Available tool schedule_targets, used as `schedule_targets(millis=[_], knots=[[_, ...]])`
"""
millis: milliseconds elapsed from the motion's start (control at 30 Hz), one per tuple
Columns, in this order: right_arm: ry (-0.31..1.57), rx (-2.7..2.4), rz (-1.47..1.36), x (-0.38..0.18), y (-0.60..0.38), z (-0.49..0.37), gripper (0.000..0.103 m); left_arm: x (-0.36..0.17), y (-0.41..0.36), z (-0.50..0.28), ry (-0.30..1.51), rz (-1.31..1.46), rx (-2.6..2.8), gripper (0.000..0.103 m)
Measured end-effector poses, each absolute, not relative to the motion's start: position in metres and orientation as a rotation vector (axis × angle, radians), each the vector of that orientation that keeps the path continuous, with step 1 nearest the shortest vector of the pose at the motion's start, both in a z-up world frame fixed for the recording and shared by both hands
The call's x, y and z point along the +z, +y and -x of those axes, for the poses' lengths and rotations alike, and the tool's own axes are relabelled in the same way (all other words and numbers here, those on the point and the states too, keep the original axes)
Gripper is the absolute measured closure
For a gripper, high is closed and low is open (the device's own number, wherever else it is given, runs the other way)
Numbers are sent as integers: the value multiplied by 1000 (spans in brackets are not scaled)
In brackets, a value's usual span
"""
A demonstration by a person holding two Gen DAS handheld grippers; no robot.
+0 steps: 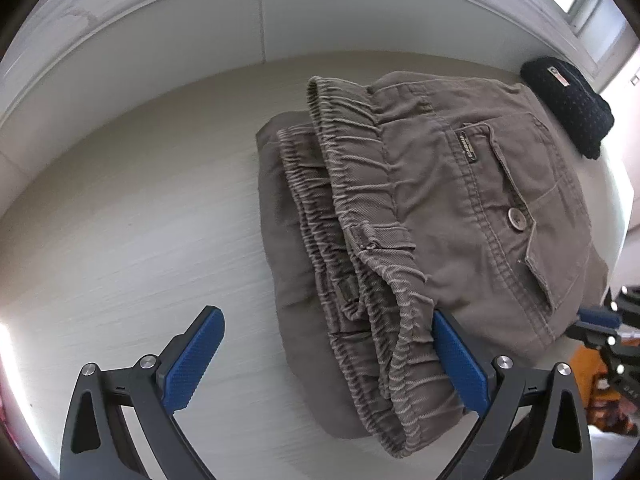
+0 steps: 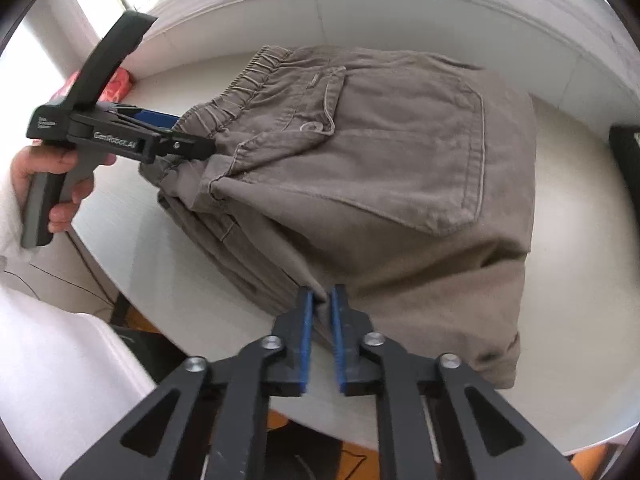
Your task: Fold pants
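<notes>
Folded pants [image 2: 360, 184] on white bench [image 1: 140, 220], stacked in layers, pocket side up.

Right gripper [image 2: 320, 312]: fingers nearly closed, pinching a fabric fold at the near edge. Left gripper [image 1: 328, 360]: fingers spread wide at the elastic waistband [image 1: 360, 208], one pad touching it, nothing clamped. Left hand [image 2: 48, 184] on its handle. Dark dotted item [image 1: 568, 108] beyond the pants.

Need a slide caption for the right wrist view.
Right gripper pinches folded pants at the table edge; left gripper at waistband.
</notes>
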State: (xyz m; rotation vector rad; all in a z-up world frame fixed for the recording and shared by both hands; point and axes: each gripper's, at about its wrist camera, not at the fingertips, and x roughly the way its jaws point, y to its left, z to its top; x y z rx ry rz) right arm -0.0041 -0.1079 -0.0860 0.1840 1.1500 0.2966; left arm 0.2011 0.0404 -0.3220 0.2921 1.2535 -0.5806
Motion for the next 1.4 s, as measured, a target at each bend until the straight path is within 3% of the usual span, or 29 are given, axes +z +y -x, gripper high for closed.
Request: schedule_targets(millis=[200,433,667,867,1133,1400], knots=[[1229,352,-298,-104,-123,21,102,-331,68,-209,1306,-142,-580,0],[1030,459,-683,-71,-146,-7,102,-336,69,-211,1317,-106,-563,0],[1004,242,-1004,-148,-212,4,103,-331,63,-204,1308,-133,-553,0],[1046,155,-939,-134,-225,18,103,-322,62,-203,1299,-151,-544,0],[987,75,-782,-81,-236,-72,103,-260,27,-232,1127,-185,-574,3],[1171,62,-752,-135,-221,-131,103,-317,0,-298,1233,-263,-470,0]])
